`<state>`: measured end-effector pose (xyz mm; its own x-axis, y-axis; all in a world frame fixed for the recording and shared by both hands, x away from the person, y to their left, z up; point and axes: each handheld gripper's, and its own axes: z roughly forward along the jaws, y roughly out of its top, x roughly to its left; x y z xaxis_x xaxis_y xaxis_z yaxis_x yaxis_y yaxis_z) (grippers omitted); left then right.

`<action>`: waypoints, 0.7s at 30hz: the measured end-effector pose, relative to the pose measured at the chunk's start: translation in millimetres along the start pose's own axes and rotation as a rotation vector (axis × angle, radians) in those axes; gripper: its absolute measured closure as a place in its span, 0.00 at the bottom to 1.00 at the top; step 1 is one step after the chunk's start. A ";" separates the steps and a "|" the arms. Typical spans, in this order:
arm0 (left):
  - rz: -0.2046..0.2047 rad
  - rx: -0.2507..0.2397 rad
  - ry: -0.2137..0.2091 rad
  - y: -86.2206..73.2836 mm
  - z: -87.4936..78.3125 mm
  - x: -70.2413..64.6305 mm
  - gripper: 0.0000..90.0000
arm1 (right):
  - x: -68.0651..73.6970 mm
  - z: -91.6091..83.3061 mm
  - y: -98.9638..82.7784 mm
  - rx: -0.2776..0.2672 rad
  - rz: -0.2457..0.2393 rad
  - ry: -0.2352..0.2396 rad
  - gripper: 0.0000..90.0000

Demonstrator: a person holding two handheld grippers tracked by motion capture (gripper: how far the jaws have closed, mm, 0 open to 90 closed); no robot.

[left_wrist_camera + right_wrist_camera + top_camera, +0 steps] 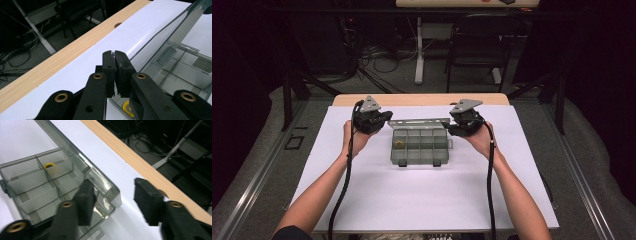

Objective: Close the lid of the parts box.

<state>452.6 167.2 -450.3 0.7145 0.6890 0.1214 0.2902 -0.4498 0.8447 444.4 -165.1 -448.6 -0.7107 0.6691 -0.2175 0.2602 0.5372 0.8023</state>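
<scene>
At worktop centre | box [419,146] lid [422,120] upright | left claw [114,56] pinches lid edge; right claw [113,195] wide, lid corner between | step: lid handling | next: judged a steady lowering

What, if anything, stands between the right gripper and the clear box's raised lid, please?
Nothing visible does: the right gripper, fingers open, sits right at the lid corner, one finger on each side.

The organizer box [419,146] is glossy clear smoked plastic on matt white paper [412,200] over a wood tabletop [422,99].
</scene>
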 end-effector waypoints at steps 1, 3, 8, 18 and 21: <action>0.003 0.003 -0.001 -0.8 -0.1 -0.7 0.96 | -0.4 -0.5 -0.9 -0.003 0.009 0.013 0.44; 0.006 0.008 -0.006 -2.1 0.6 -2.5 0.96 | -1.5 -3.5 -3.1 -0.025 0.036 0.038 0.28; 0.020 0.022 -0.011 -3.2 2.0 -7.8 0.97 | -1.9 -16.1 -8.8 -0.089 0.090 0.094 0.17; 0.042 0.021 -0.016 -8.5 0.8 -18.5 0.97 | -3.4 -32.2 -9.0 -0.190 0.156 0.105 0.54; 0.041 0.019 -0.019 -12.1 0.0 -20.2 0.97 | -0.6 -28.8 -10.2 -0.178 0.139 0.085 0.66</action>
<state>434.6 158.7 -463.0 0.7381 0.6588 0.1458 0.2722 -0.4884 0.8291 423.4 -185.8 -440.7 -0.7305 0.6806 -0.0561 0.2454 0.3384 0.9084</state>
